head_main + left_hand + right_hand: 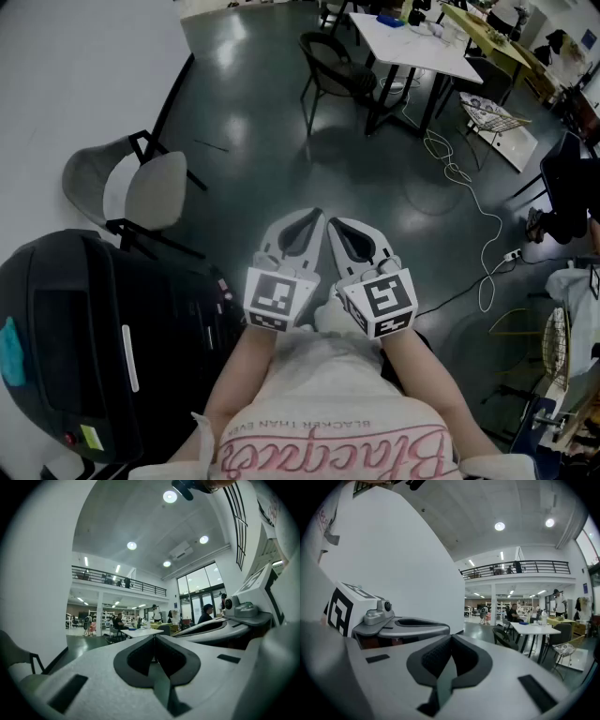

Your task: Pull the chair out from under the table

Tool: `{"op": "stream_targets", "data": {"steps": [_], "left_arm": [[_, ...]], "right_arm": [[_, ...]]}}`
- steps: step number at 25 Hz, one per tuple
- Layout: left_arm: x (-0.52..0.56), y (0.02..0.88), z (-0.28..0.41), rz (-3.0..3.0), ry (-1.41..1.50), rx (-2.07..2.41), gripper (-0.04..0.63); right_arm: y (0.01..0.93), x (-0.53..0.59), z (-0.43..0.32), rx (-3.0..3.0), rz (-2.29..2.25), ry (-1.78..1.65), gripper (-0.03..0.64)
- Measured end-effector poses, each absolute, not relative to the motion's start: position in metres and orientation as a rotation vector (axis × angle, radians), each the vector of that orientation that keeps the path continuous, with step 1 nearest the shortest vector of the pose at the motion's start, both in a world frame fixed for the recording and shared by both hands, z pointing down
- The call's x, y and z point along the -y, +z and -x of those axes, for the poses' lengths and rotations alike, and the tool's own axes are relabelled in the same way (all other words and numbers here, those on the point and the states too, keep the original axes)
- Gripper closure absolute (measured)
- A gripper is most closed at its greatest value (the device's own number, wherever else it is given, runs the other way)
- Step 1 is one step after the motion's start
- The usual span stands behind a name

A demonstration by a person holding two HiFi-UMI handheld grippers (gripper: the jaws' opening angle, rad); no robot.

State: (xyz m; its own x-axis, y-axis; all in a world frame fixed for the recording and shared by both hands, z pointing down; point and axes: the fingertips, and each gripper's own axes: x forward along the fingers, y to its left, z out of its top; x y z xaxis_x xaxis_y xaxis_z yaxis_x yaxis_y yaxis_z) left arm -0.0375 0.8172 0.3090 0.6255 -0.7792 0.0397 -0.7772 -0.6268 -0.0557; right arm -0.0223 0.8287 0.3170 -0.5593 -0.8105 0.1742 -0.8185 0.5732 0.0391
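A person in a white shirt [328,422] with pink lettering stands on a glossy dark floor [272,131], holding two grippers side by side and level, close in front of the body. The left gripper [315,217] and the right gripper [334,223] almost touch along their inner edges, each with its marker cube [278,298] facing up at the near end. In the left gripper view, the left gripper [154,641] has its jaws pressed together with nothing between them. The right gripper view shows the right gripper [451,641] likewise closed and empty.

At the near left is a large black rounded machine [84,337]. Just beyond it, a grey chair [155,187] on a black frame stands against the white wall [75,66]. To the right, a white cable [469,202] snakes across the floor to a power strip [511,255].

The black chair [333,61] stands well apart from the grippers, at the far centre, drawn up at the left side of a white table [422,47] on black legs. The right gripper view picks out the same black chair [505,639] in front of the white table [534,630], with a wire-mesh chair [565,649] to the table's right. A railed balcony [520,566] runs across the far end of the hall, with people seated below it.
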Motion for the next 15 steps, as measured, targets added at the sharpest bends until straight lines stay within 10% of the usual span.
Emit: {"op": "stream_targets", "data": {"steps": [15], "left_arm": [[-0.686, 0.319, 0.021, 2.854, -0.129, -1.367, 0.588]], "right_arm": [[0.324, -0.694, 0.003, 2.664, -1.361, 0.137, 0.614]]}}
